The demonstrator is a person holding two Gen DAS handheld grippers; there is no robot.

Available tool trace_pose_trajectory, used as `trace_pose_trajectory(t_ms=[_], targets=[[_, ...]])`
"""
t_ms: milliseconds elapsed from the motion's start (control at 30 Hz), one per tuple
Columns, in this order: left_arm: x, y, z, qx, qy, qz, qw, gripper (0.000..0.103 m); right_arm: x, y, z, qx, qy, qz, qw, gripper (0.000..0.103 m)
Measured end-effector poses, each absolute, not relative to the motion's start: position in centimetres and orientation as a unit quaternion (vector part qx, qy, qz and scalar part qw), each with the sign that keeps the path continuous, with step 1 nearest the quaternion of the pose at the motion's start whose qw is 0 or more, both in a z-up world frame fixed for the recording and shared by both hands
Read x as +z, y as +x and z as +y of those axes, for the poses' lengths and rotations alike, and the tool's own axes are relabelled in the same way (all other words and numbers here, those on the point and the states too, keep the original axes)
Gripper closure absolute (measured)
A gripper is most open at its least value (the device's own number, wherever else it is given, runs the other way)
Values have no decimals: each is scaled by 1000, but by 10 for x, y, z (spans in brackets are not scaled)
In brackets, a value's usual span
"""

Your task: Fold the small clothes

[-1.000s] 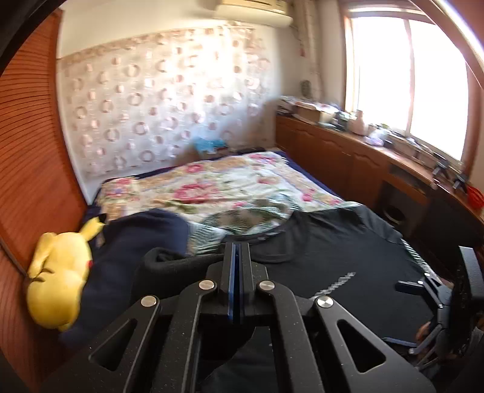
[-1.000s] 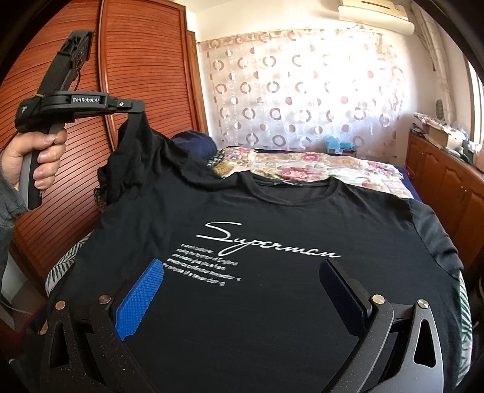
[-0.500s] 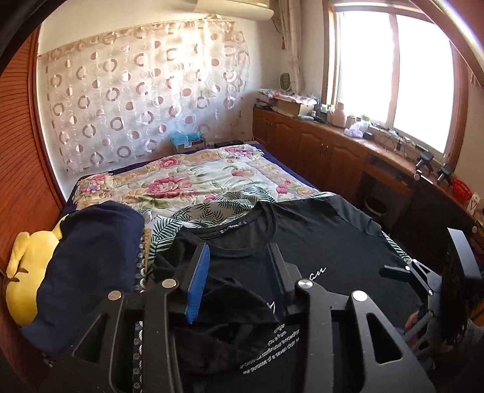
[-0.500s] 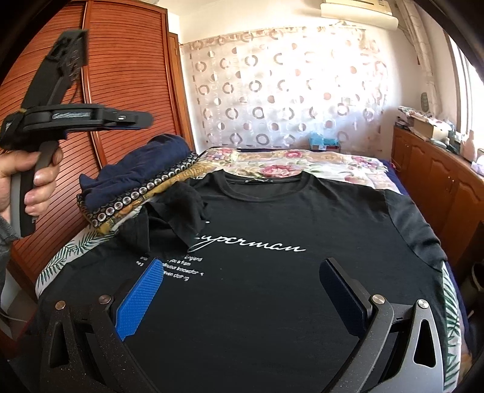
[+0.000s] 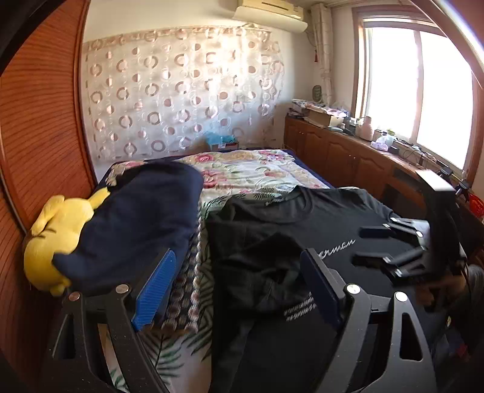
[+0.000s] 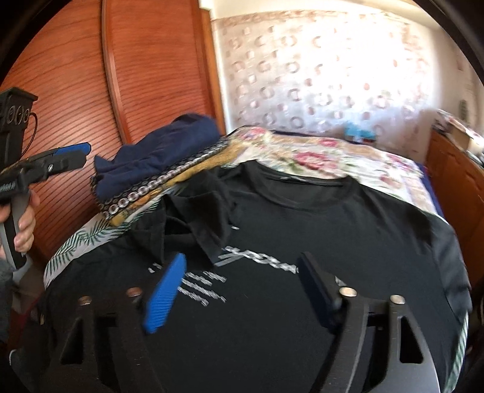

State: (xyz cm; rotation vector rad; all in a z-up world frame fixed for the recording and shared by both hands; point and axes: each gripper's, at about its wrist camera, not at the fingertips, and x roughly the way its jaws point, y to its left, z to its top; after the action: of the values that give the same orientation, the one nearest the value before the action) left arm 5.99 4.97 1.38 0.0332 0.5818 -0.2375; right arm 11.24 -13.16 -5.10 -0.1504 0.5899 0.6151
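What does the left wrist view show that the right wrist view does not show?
Only the left wrist view shows the yellow plush toy beside the navy garment, the window, the air conditioner, and the open right gripper over the shirt. Only the right wrist view shows the hand holding the open left gripper before the wooden wardrobe. Both show the black T-shirt with one sleeve folded inward, the navy garment, the floral quilt and the circle-patterned curtain.
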Motion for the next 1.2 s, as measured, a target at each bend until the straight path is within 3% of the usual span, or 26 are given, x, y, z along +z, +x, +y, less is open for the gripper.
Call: trace_pose_trajectory(t_ms=[67,267,367,533,600,633,833,1033,1067,1100,1167,1200], targets=[[7,56,53,-111,15,291,950,18,-52,124,-114,316,-84,295,898,46],[-11,44,63,-105,0,298,949,18,-72,161,-60,342,-130,326,872,58],[-18,41,64,-102,1,304,947,18,-85,181,-47,329,-149,341,868,71],[-28,37,63,-108,-1,313,944,18,-94,194,-38,324,-165,354,862,77],[-31,37,62,-108,-1,317,942,18,-91,189,-41,321,-171,352,863,97],[-32,37,61,-108,-2,318,942,18,-88,187,-44,316,-170,348,866,99],[-39,32,56,-112,-4,323,940,18,-57,170,-88,305,-111,305,895,100],[-44,26,54,-114,-8,326,938,18,-60,168,-139,180,-116,309,927,98],[-45,25,54,-114,-9,327,938,18,-63,169,-143,168,-117,315,927,92],[-46,24,54,-113,-11,328,938,18,-66,169,-146,163,-116,320,926,80],[-47,24,54,-112,-12,330,937,18,-69,164,-149,173,-106,320,925,70],[-48,24,54,-112,-12,330,937,18,-69,160,-148,180,-102,318,925,70]])
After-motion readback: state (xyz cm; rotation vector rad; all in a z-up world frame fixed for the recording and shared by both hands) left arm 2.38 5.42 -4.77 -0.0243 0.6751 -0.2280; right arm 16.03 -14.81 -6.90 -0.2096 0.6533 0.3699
